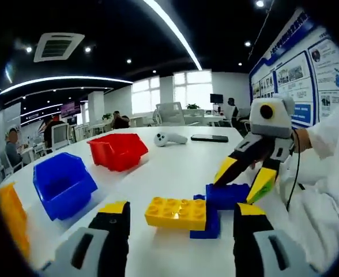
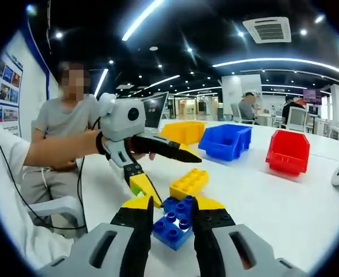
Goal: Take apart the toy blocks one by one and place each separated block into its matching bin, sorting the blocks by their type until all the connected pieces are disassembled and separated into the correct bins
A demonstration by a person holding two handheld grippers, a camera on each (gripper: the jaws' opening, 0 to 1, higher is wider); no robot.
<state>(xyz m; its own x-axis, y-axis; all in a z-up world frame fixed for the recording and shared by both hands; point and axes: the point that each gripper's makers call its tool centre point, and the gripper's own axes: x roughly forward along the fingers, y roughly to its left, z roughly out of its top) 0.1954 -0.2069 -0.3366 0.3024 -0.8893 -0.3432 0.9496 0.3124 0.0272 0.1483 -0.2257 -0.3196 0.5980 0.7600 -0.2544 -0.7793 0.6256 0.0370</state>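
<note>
Between the right tongs (image 2: 172,216), clamped, blue block (image 2: 173,224); yellow block (image 2: 189,183) stretches away toward wide left tongs (image 2: 172,176).

white glossy table (image 1: 175,167) | white plastic handheld controller (image 1: 169,138) lying near flat black phone (image 1: 210,138) (both at the far edge) | blue-framed wall posters (image 1: 308,75) | seated person in grey T-shirt (image 2: 63,124)

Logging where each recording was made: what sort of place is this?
Probably an open-plan office or lab: a white table with sorting bins, monitors and seated people at desks behind, an info poster board on the wall, and strip ceiling lights.
</note>
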